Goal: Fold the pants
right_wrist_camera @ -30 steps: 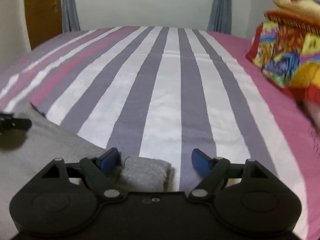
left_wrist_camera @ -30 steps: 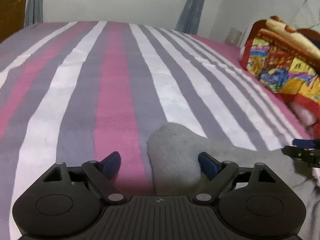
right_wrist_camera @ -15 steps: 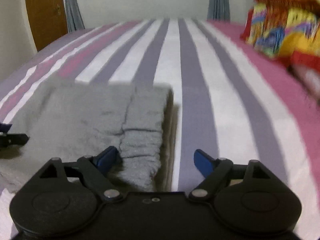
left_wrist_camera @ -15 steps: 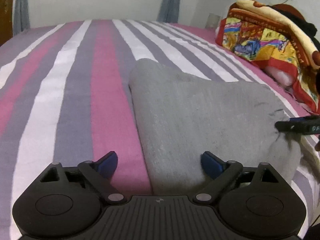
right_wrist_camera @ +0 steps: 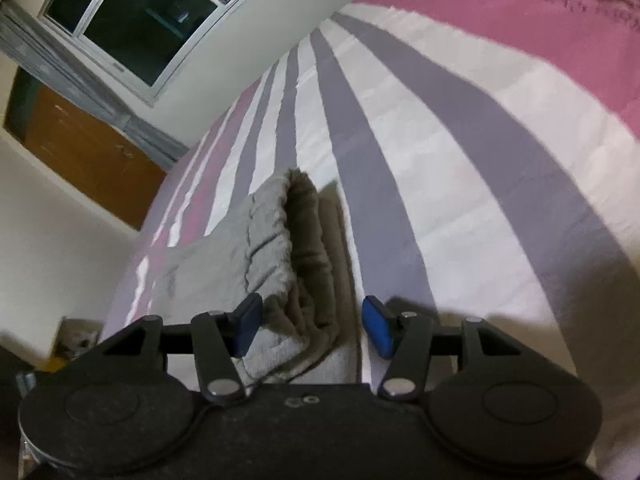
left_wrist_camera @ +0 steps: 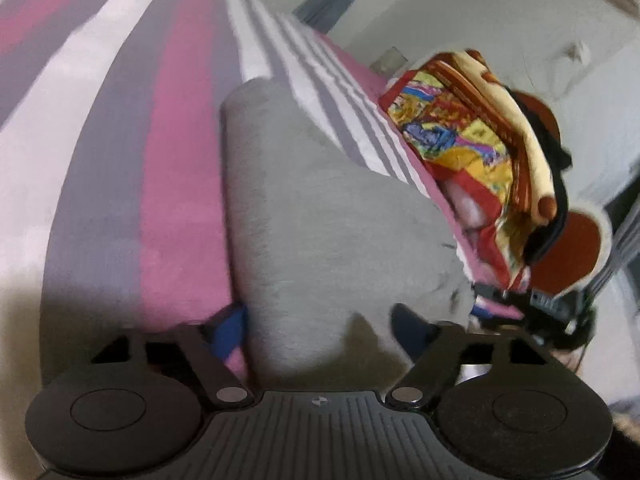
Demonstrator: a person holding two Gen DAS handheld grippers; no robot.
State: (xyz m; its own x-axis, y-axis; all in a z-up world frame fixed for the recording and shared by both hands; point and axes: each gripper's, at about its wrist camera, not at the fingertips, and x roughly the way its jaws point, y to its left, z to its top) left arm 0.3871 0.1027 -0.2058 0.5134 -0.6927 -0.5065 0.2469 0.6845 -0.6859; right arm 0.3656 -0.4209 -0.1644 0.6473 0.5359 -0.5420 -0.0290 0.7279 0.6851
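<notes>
The grey pants (left_wrist_camera: 304, 208) lie folded into a thick stack on the striped bed (left_wrist_camera: 120, 160). My left gripper (left_wrist_camera: 324, 328) is open, its jaws either side of the stack's near left corner. In the right wrist view the pants (right_wrist_camera: 280, 248) show their ribbed waistband end and stacked layers. My right gripper (right_wrist_camera: 312, 326) is open with the near end of the stack between its blue fingers (right_wrist_camera: 378, 330). The right gripper also shows in the left wrist view (left_wrist_camera: 532, 308) at the stack's right side.
A colourful folded blanket (left_wrist_camera: 472, 140) and pillows lie on the bed to the right. A window (right_wrist_camera: 136, 20), grey curtains and a brown door (right_wrist_camera: 88, 160) stand beyond the bed. The bed's left edge (right_wrist_camera: 120, 280) drops off near the pants.
Both grippers have tilted and pulled back toward the near edge of the folded pants. Both stay open. The stack lies in the same shape on the bed.
</notes>
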